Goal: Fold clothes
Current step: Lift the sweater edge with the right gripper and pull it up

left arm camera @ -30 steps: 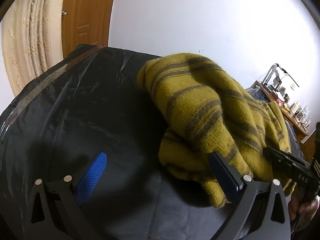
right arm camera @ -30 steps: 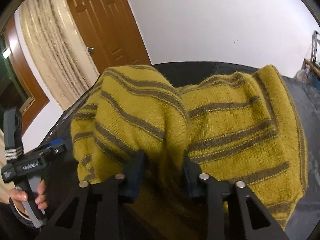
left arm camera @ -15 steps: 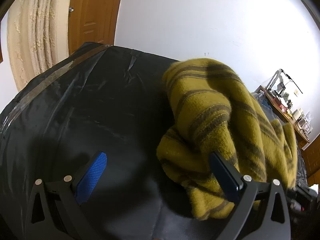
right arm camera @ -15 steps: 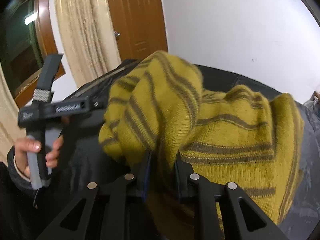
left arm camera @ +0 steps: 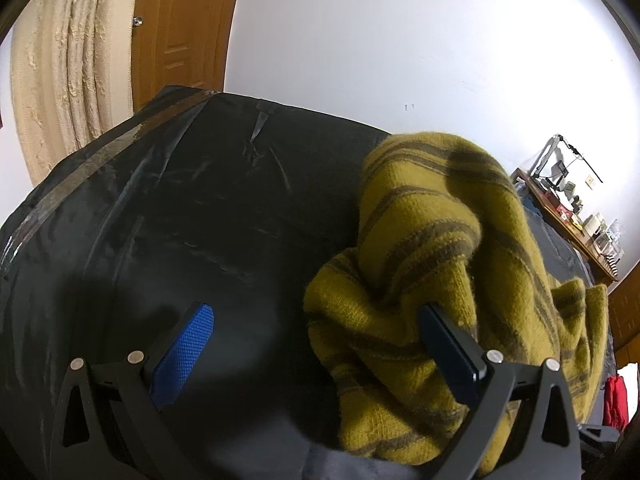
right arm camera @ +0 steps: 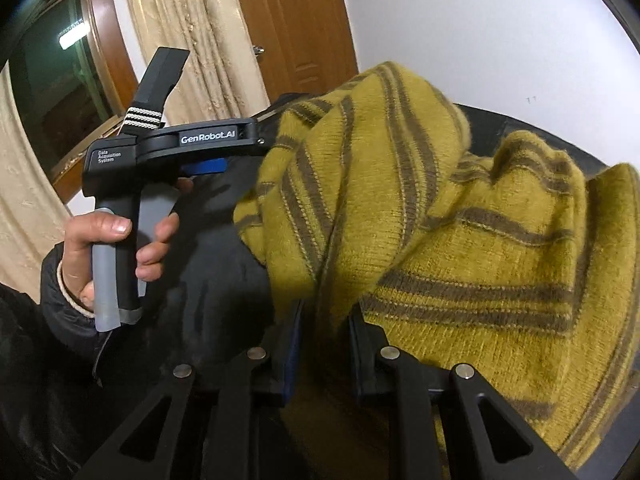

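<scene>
A mustard-yellow knit sweater with dark stripes [left arm camera: 452, 264] lies bunched on a black sheet-covered table [left arm camera: 192, 216]. My left gripper [left arm camera: 316, 336] is open wide; its right finger rests against the sweater's bunched edge, its blue-padded left finger [left arm camera: 184, 344] is over bare black sheet. In the right wrist view my right gripper [right arm camera: 320, 344] is shut on a fold of the sweater [right arm camera: 460, 240] and holds it lifted. The left gripper [right arm camera: 216, 140] shows there too, hand-held at the sweater's left side.
A wooden door [left arm camera: 176, 36] and cream curtain [left arm camera: 68, 80] stand beyond the table's far left edge. A cluttered shelf [left arm camera: 572, 208] is at the far right by the white wall. A red item [left arm camera: 616, 400] lies low at the right.
My right gripper has pulled the pinched sweater fold up and to the right. In the left wrist view the sweater has drawn rightward, uncovering more black sheet. The left gripper stays open.
</scene>
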{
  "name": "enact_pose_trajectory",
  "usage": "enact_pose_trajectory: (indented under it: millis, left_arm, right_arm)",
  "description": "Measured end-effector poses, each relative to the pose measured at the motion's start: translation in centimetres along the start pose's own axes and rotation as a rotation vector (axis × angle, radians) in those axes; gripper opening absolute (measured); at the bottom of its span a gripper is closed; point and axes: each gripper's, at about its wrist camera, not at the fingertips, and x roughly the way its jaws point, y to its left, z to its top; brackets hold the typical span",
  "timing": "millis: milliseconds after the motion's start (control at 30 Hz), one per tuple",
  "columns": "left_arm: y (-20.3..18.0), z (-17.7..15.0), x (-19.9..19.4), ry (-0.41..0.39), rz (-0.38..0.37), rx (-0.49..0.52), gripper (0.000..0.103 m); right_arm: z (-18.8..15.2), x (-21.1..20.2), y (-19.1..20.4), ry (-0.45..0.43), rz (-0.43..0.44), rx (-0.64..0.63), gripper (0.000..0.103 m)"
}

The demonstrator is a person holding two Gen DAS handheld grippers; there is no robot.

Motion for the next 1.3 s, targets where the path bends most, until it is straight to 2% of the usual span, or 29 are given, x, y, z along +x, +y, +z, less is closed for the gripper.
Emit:
enact_pose_trajectory:
  millis: [233,300,333,367,533,700,800,967,1200,1300]
  left_arm:
    - [0.2,0.0,0.0,0.005,-0.003,-0.007,0.103]
    - [0.2,0.0,0.0,0.006,-0.003,-0.007,0.103]
    - [0.2,-0.1,0.0,0.008,-0.004,-0.007,0.103]
    - [0.2,-0.1,0.0,0.009,-0.004,-0.007,0.103]
    - [0.2,-0.2,0.4,0.013,0.002,0.001,0.103]
    - [0.2,-0.3,0.8,0.018,0.009,0.01,0.103]
    - [0.2,-0.3,0.9,0.022,0.013,0.014,0.103]
    - [-0.2,-0.6,0.8,0.025,0.02,0.023,0.103]
    - [-0.5,-0.8,1.1,0.039,0.026,0.03,0.103]
    - [-0.5,-0.9,1.1,0.042,0.027,0.032,0.103]
  right_arm:
    - [2.5,-2.7,-2.7,-0.035,-0.077,0.008,0.025]
    - [3.1,-3.3,-4.1,-0.058,-0.089,0.021,0.047]
    - [3.1,-3.8,-5.1,-0.077,-0.105,0.034,0.068]
    - [3.1,-4.0,-5.8,-0.099,-0.117,0.046,0.076]
    - [4.9,-4.3,-10.4,-0.123,-0.131,0.112,0.076]
    - [6.8,-4.1,-13.2,-0.108,-0.178,0.059,0.076]
    - [9.1,-1.8,-13.6,-0.066,-0.135,0.038,0.076]
    - [10.6,0.0,-16.0,0.031,-0.065,0.012,0.076]
    - [9.3,2.0,-16.4,0.109,0.071,0.041,0.076]
    - [8.6,2.3,-15.8,0.118,0.102,0.026,0.063]
